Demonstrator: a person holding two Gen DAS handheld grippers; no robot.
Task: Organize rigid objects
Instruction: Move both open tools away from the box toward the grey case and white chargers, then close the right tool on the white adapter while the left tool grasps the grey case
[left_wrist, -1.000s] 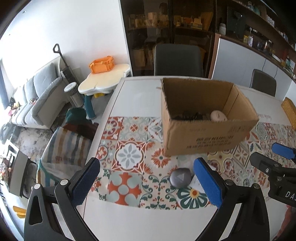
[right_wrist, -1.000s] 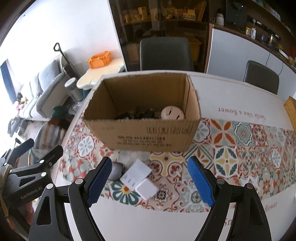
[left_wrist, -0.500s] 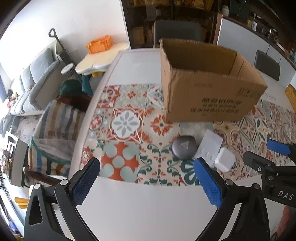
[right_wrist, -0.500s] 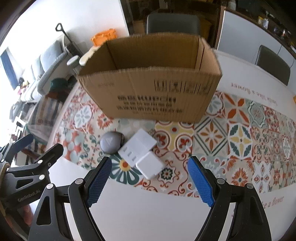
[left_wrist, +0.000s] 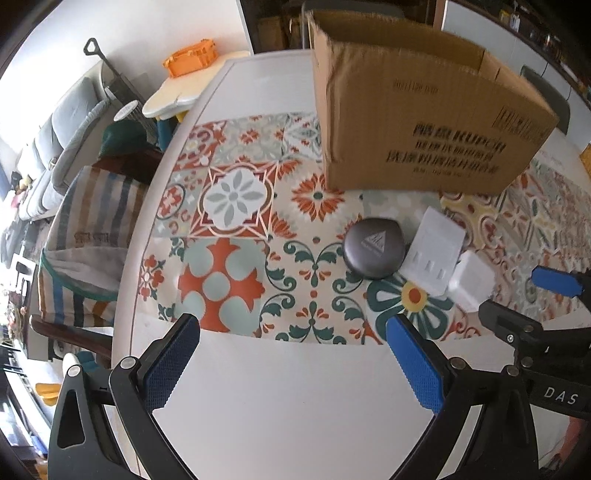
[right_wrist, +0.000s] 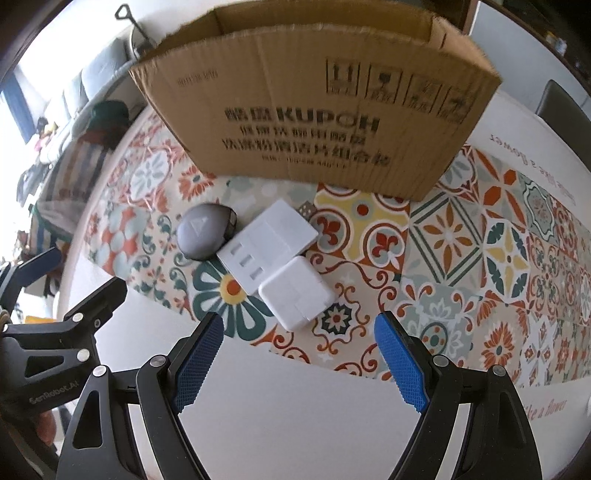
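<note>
Three loose items lie in a touching row on the patterned mat of the worktop (right_wrist: 280, 406), just in front of the cardboard box (right_wrist: 317, 122): a grey rounded case (right_wrist: 202, 232), a flat white multi-port charger (right_wrist: 266, 245) and a white cube adapter (right_wrist: 295, 297). In the right wrist view the row runs diagonally from 10 o'clock to 4 o'clock, with the cube adapter at its near end. The right tool (right_wrist: 295, 365) is spread wide and holds nothing. The cube adapter sits at 12 o'clock from it, just beyond the fingertips and centred on the gap between them. This is the relation on which the coming move appears to depend: a short straight advance would bring the pads to either side of the adapter. The adapter is roughly square, so no long axis governs the approach; its faces are turned slightly off the finger line, and a small wrist roll may be required. The charger touches the adapter at its far-left side, so one pad is likely to brush the charger on closing. The left tool (left_wrist: 291, 354) is also spread wide and empty. In its own view the grey case lies at about 1 o'clock, near but off the centreline, and the right tool is therefore the better placed of the two. Both tools are pitched downward toward the worktop, side by side, fingers aimed at the box. The box interior is not visible from either view.
</note>
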